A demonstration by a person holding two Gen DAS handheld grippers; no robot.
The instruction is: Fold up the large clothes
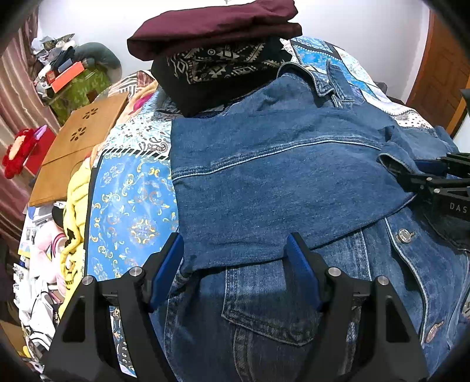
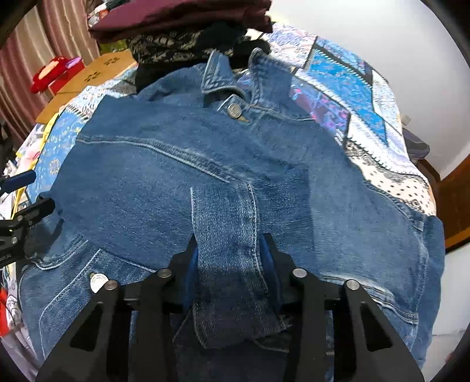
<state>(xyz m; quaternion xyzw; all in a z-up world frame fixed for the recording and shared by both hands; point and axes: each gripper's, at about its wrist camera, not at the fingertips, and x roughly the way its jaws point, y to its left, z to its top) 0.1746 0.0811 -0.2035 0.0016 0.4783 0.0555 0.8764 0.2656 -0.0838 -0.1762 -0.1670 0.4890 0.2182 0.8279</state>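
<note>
A blue denim jacket lies on a patterned blue bedspread, front up, with one sleeve folded across its chest. My left gripper is open, its blue fingers apart just above the folded sleeve's lower edge. In the right wrist view the jacket fills the frame, collar at the top. My right gripper is shut on the sleeve cuff, which runs between its fingers. The right gripper also shows at the right edge of the left wrist view, holding that cuff.
A stack of folded clothes, maroon over black patterned, sits at the head of the bed behind the jacket. A brown board and cluttered items lie to the left. A wooden door stands at the right.
</note>
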